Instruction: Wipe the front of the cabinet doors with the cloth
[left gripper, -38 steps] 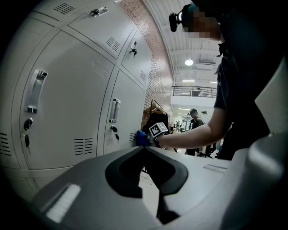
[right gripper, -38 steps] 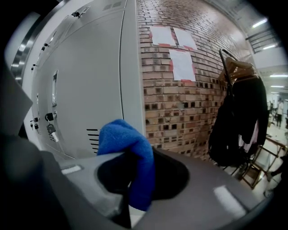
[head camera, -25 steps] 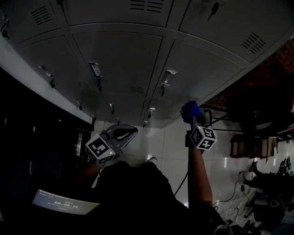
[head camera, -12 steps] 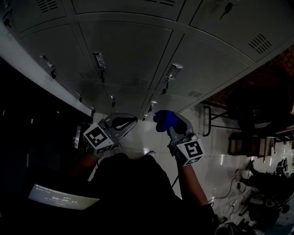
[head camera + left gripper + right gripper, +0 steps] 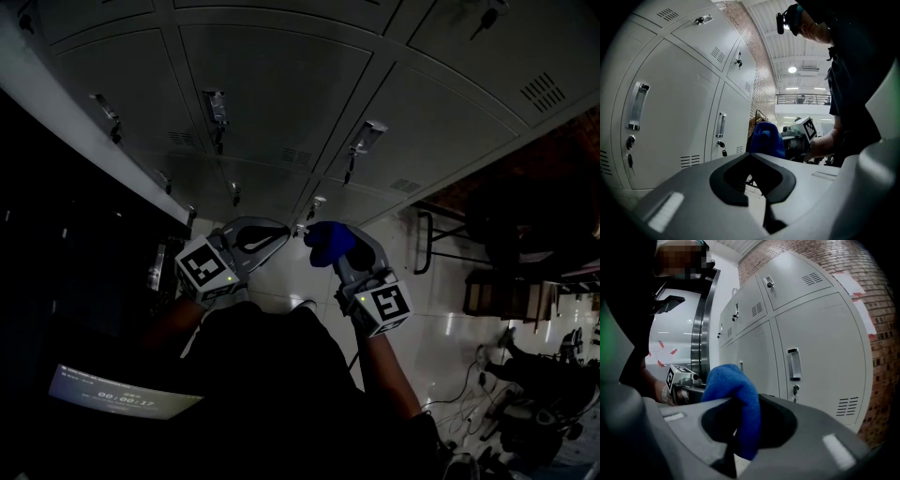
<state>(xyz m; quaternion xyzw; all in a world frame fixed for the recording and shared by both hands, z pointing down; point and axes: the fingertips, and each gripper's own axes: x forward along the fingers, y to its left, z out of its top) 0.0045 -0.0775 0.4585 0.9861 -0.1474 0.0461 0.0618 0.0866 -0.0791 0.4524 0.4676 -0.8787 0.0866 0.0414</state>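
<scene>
Grey metal cabinet doors (image 5: 272, 84) fill the top of the head view, with their handles and key locks showing. My right gripper (image 5: 330, 246) is shut on a bunched blue cloth (image 5: 328, 240), held off the doors at chest height. In the right gripper view the cloth (image 5: 736, 394) bulges up between the jaws of that gripper (image 5: 740, 404), with the doors (image 5: 811, 343) to the right. My left gripper (image 5: 274, 232) sits just left of the cloth, its jaws together with nothing in them. The left gripper view shows that gripper (image 5: 752, 157), the cloth (image 5: 766, 138) beyond it and the doors (image 5: 670, 117).
Door handles (image 5: 217, 108) (image 5: 367, 136) stick out from the cabinet fronts. A dark frame (image 5: 84, 234) borders the cabinets on the left. Chairs and a bench (image 5: 506, 281) stand to the right on the glossy floor, with cables (image 5: 469, 403) lying there. A lit screen (image 5: 117, 398) is at lower left.
My right gripper with the cloth has come away from the right-hand door and swung left, ending close beside the left gripper. The left gripper has hardly moved.
</scene>
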